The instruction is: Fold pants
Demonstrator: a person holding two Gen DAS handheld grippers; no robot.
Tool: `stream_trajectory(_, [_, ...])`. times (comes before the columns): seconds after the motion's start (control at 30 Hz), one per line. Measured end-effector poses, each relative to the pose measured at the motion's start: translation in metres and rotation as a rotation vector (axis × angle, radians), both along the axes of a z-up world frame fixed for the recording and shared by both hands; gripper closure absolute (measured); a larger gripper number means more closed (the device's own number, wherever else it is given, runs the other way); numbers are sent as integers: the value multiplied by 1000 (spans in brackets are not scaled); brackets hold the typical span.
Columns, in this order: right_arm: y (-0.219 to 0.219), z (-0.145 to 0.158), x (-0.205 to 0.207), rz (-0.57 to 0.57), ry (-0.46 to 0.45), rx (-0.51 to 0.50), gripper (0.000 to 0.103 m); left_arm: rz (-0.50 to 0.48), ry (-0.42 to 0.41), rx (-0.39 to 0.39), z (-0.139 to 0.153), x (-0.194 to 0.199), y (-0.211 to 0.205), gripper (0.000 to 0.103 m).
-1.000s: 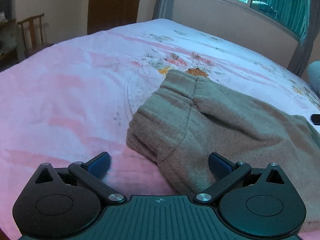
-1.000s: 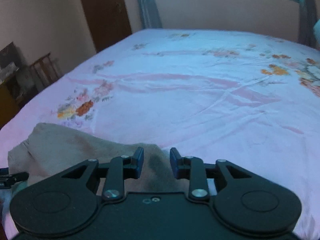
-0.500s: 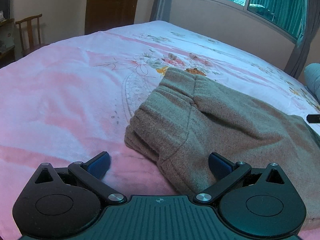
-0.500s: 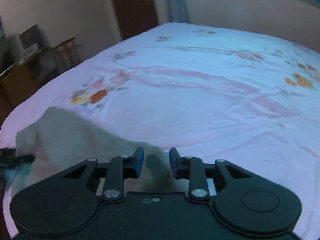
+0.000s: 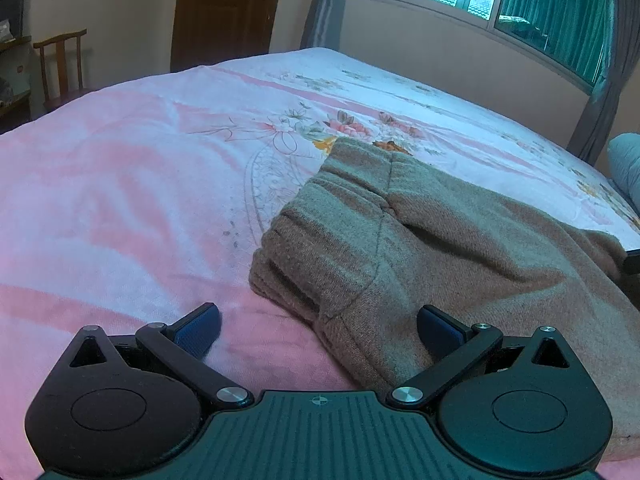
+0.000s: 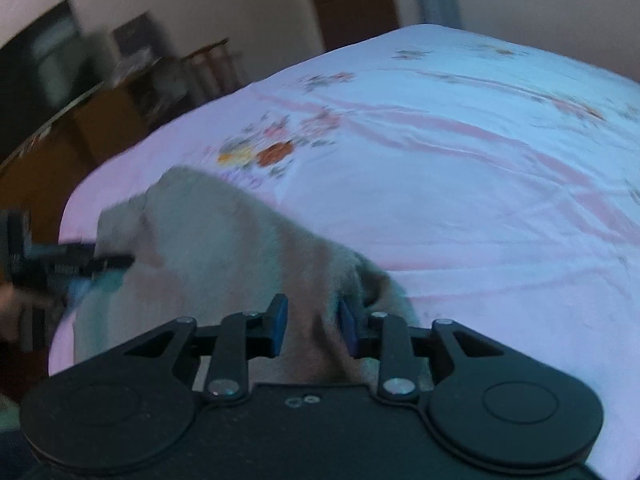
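Your left gripper [image 5: 318, 330] hovers low in the frame, fingers spread wide over the edge of the grey-brown pants [image 5: 420, 248], which lie folded right of centre on the pink floral bed [image 5: 120, 184]. Your right gripper [image 6: 310, 326], fingers just eased slightly apart, has a raised fold of the pants [image 6: 240, 248] between them at bottom centre.

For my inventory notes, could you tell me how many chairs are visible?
1: a wooden chair against the far-left wall, beyond the bed. Others may be hidden.
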State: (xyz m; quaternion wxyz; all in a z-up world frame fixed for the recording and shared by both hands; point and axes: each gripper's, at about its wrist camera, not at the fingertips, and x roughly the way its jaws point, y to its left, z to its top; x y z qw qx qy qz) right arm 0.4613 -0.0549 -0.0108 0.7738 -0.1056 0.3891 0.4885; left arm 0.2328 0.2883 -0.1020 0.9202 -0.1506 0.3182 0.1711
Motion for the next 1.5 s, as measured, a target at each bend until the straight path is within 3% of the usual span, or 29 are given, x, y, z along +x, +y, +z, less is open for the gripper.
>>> stream_trajectory(0.1, [11, -4, 6, -33, -31, -35, 76, 0, -1, -1, 0, 0, 0, 0])
stream_trajectory(0.23, [14, -16, 28, -81, 94, 18, 63, 0, -1, -2, 0, 0, 1, 0])
stream_trajectory(0.37, [10, -10, 21, -7, 88, 100, 56, 0, -5, -1, 0, 0, 0, 0])
stream_trajectory(0.43, [5, -8, 22, -21, 69, 128, 57, 1, -6, 2, -1, 0, -1, 0])
stream_trajectory(0.53, [12, -14, 27, -73, 65, 69, 67, 2, -6, 2, -1, 0, -1, 0])
stream_trajectory(0.6, [17, -18, 25, -87, 48, 26, 99, 2, -6, 3, -1, 0, -2, 0])
stream_trajectory(0.63, [19, -17, 22, -74, 33, 6, 103, 2, -7, 6, -1, 0, -2, 0])
stream_trajectory(0.73, [17, -4, 9, -102, -141, -35, 103, 3, -11, 8, -2, -1, -3, 0])
stream_trajectory(0.8, [17, -3, 8, -130, -196, -54, 103, 2, -15, 10, -2, -1, -3, 0])
stream_trajectory(0.87, [23, -21, 15, -159, -157, -120, 103, 1, -14, 7, -2, -1, -3, 0])
stream_trajectory(0.97, [23, -37, 21, -228, -106, -104, 103, -1, -11, 2, -2, -1, -1, 0])
stream_trajectory(1.03, [18, -34, 22, -260, -91, -81, 100, -5, -11, -2, -2, -2, 0, 0])
stream_trajectory(1.07, [11, -28, 21, -292, -88, -57, 89, -7, -9, -5, 0, -3, 1, 0])
stream_trajectory(1.17, [-16, -5, 11, -353, -72, 59, 95, 20, -7, -37, 16, -5, 7, 0])
stream_trajectory(1.27, [-24, 6, -8, -321, -59, 134, 95, 22, -144, -15, 51, -12, -4, 0])
stream_trajectory(1.37, [-15, 1, -4, -331, 55, 205, 94, -64, -202, 7, 72, 2, -25, 0])
stream_trajectory(1.43, [-5, -13, 6, -368, 151, 245, 95, -124, -196, -8, 67, 21, -36, 0])
stream_trajectory(1.47, [-1, -22, 12, -408, 179, 215, 98, -137, -169, -20, 60, 29, -37, 0])
stream_trajectory(1.5, [0, -31, 18, -456, 205, 159, 103, -131, -89, -36, 44, 41, -34, 0])
